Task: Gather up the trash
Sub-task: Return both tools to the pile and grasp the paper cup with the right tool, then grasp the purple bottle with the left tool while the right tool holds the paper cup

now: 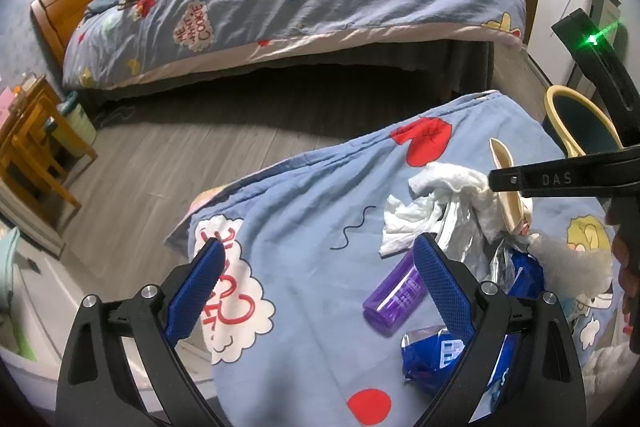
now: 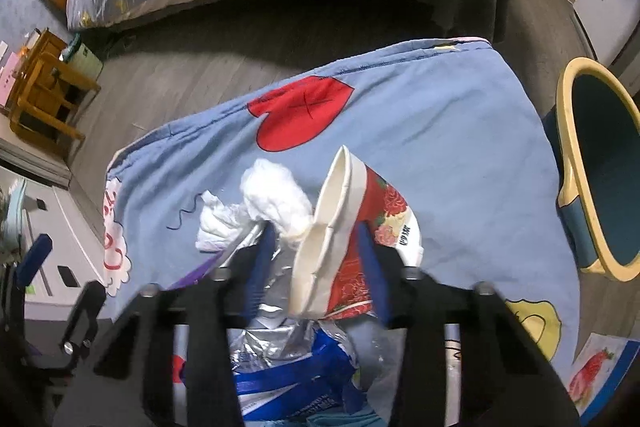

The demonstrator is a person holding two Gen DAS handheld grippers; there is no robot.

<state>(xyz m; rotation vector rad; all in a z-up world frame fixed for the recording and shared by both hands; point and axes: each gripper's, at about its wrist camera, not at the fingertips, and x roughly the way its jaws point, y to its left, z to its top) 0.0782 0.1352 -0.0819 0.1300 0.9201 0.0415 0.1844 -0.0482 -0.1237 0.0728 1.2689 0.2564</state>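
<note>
Support surface: blue quilt [image 1: 320,211] with cartoon print (red heart, white cloud lettering, red dot), spread over a raised surface beside a gray plank floor [image 1: 192,131].

Lying directly on the quilt:
- purple tube [image 1: 394,293], on its side, near the middle.
- white tissue wad [image 1: 416,215], just beyond the tube; crumpled.
- silver foil wrapper [image 1: 464,231], touching the tissue.
- blue packet [image 1: 432,351], nearest the camera, just beside the tube.
- crushed paper cup [image 2: 348,227], red and white, tilted on top of the pile; its contact with the quilt cannot be told.

On the floor: blue bin with yellow rim [image 2: 600,179], just beside the quilt edge.
</note>
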